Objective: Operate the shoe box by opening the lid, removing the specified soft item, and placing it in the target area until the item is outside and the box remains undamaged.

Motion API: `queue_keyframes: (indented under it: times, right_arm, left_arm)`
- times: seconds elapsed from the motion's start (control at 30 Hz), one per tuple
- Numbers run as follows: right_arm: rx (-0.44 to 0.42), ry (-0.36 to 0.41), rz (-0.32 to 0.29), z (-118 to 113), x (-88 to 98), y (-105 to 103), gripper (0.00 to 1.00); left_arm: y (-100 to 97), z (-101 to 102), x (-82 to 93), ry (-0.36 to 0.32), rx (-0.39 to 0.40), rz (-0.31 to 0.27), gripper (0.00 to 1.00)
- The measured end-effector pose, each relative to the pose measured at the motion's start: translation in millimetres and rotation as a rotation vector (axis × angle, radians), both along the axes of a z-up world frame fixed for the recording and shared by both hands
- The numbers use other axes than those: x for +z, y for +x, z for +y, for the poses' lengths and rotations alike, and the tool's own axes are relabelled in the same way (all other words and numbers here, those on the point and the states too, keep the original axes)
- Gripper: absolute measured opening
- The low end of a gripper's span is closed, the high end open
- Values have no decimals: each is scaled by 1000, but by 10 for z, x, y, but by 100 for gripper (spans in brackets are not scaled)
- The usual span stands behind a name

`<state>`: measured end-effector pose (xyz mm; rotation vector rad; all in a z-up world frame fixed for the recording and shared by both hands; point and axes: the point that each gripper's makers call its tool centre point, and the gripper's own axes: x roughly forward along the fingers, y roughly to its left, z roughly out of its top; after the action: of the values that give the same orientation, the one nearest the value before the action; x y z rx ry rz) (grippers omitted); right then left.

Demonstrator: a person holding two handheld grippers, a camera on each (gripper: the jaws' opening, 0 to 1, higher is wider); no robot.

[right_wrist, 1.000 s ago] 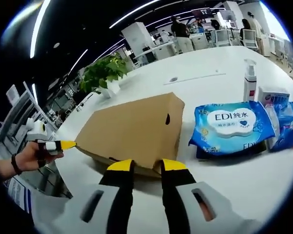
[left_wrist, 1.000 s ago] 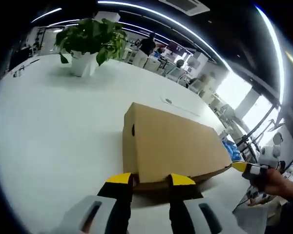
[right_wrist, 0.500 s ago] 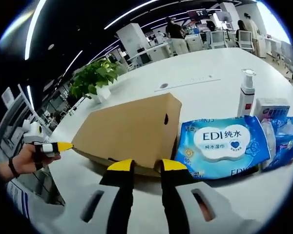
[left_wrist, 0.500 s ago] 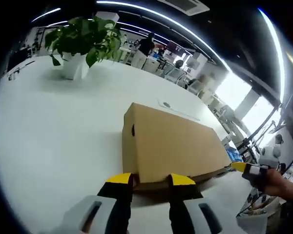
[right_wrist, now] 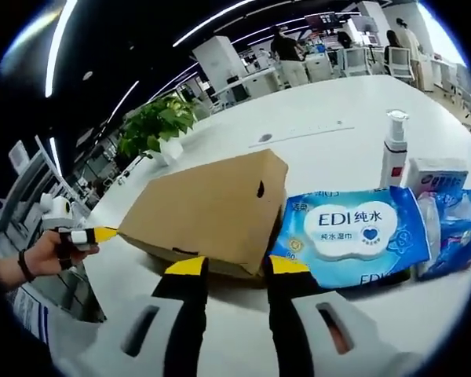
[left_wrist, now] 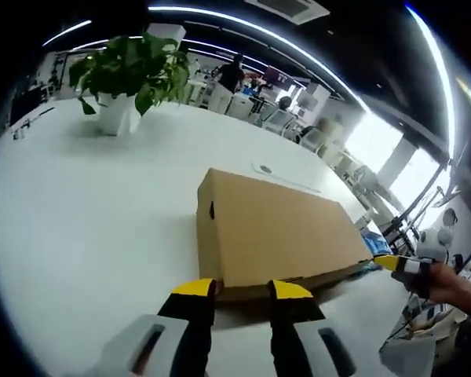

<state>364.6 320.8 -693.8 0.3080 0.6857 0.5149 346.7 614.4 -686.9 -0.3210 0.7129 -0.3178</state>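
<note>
on the white table (left_wrist: 78, 228) in front of me sits the shoe box (left_wrist: 279, 232), a plain brown cardboard one with its lid down and a small dark hole in the near end wall. in the left gripper view my left gripper (left_wrist: 242, 289) has its yellow-tipped jaws spread apart, one to each side of the box's near corner edge — the tips look right against the lid's lower rim, though i cannot tell if they touch. the right gripper (left_wrist: 392, 262) shows at the far right corner of the box, held in a hand (left_wrist: 447, 284). far left on the table stands a leafy plant (left_wrist: 133, 67) in a white pot.

in the right gripper view my right gripper (right_wrist: 237, 265) is also open, jaws apart at the box's (right_wrist: 208, 208) near edge. just right of the box, touching it, lies a blue pack of wipes (right_wrist: 349, 243); beyond it a pump bottle (right_wrist: 394, 149) stands upright, with a small white carton (right_wrist: 443, 174) and more blue packs (right_wrist: 459, 224) further right. the left gripper's (right_wrist: 102, 234) yellow tip meets the box's left corner.
</note>
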Motion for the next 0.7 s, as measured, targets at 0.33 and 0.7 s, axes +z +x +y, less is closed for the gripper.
queue_keyframes:
  times: [0.33, 0.7]
  right_arm:
    - [6, -170, -78, -773, 97, -499, 40]
    - [-113, -235, -174, -1218, 361, -710, 50]
  left_arm:
    - [-522, -221, 63, 72, -119, -34, 36]
    - [-713, -774, 163, 60, -206, -47, 43]
